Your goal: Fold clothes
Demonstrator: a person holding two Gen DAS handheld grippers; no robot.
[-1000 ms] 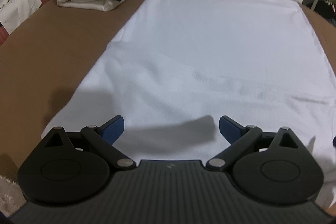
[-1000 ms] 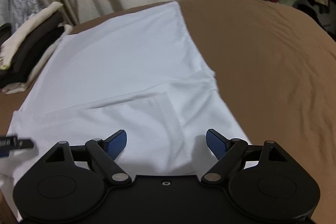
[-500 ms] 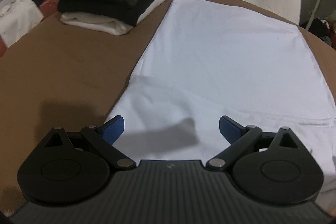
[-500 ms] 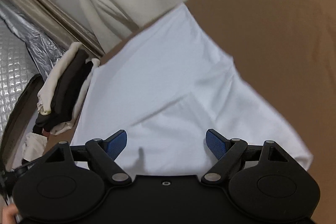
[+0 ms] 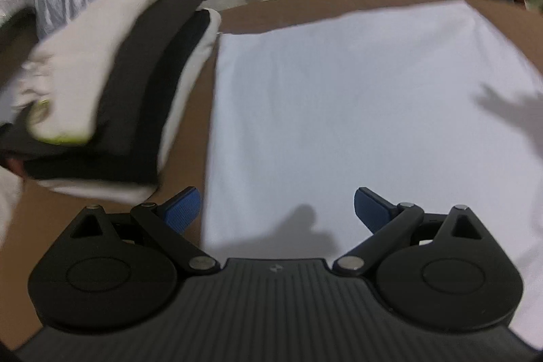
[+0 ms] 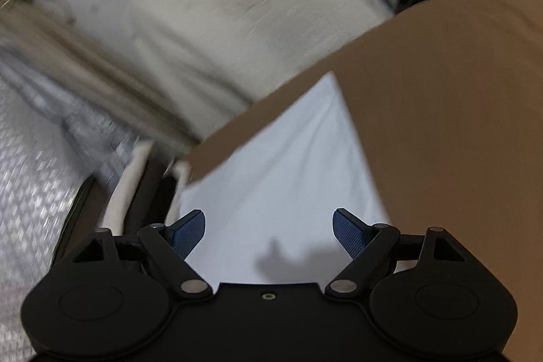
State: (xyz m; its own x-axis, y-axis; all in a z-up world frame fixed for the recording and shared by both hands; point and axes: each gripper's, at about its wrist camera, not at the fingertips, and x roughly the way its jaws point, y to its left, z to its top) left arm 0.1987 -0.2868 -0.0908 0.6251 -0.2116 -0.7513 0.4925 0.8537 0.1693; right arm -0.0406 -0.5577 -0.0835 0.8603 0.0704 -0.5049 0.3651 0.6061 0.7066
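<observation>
While both tongs gape wide and empty, the white garment (image 5: 339, 111) lies flat just ahead beneath them.

white garment (image 5: 339, 111), flat on brown surface (image 5: 190, 111), seemingly part-folded

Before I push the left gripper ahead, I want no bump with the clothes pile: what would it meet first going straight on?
Probably the white garment spread on the brown surface. The left gripper, jaws open, aims at it; the folded stack lies off to its left. Depth is unclear.
</observation>
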